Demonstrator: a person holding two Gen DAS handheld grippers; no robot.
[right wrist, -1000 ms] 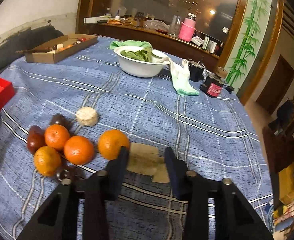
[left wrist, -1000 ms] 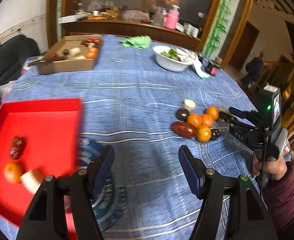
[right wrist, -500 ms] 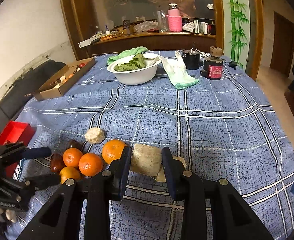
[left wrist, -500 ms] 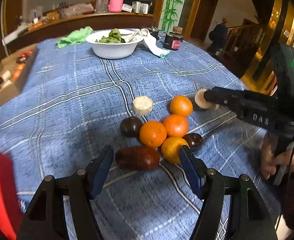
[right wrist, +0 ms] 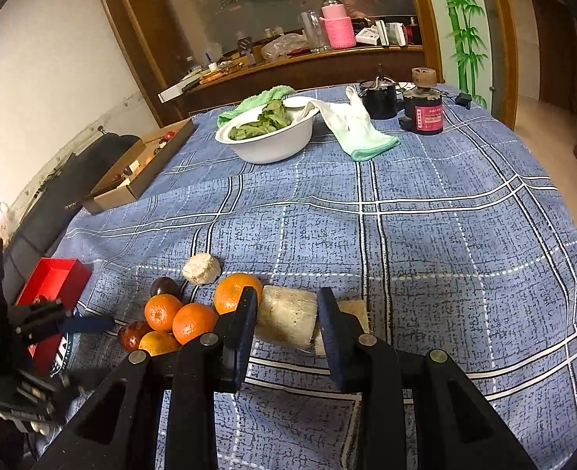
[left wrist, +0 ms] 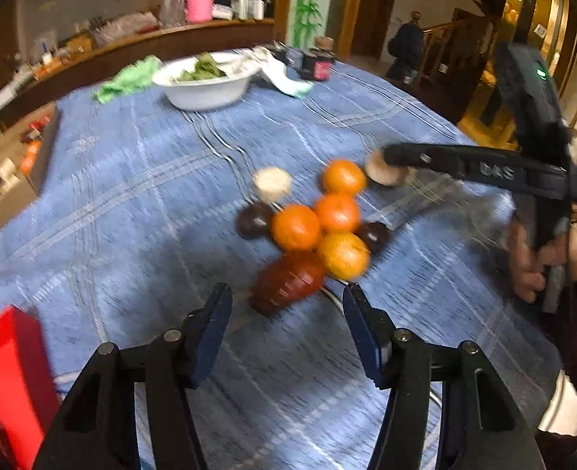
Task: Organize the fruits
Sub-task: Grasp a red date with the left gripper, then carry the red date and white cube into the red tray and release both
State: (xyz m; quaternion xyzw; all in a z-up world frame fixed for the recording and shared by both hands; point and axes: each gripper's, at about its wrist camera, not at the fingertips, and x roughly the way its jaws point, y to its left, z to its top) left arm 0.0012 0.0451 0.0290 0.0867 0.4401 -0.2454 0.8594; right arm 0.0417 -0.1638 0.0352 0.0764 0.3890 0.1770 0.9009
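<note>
While the right gripper pinches a pale, firm chunk right of the fruit pile mid-table, left gripper jaws half-open, just narrowed, empty, near the date: light, smooth, best taken across its middle.

Left gripper half-open, narrowing — right gripper clamped.

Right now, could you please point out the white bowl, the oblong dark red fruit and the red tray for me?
white bowl (right wrist: 272, 149): right wrist view, on its outer front wall.
oblong dark red fruit (left wrist: 288, 284): left wrist view, middle of its body.
red tray (right wrist: 43, 280): right wrist view, on its inside floor.
</note>
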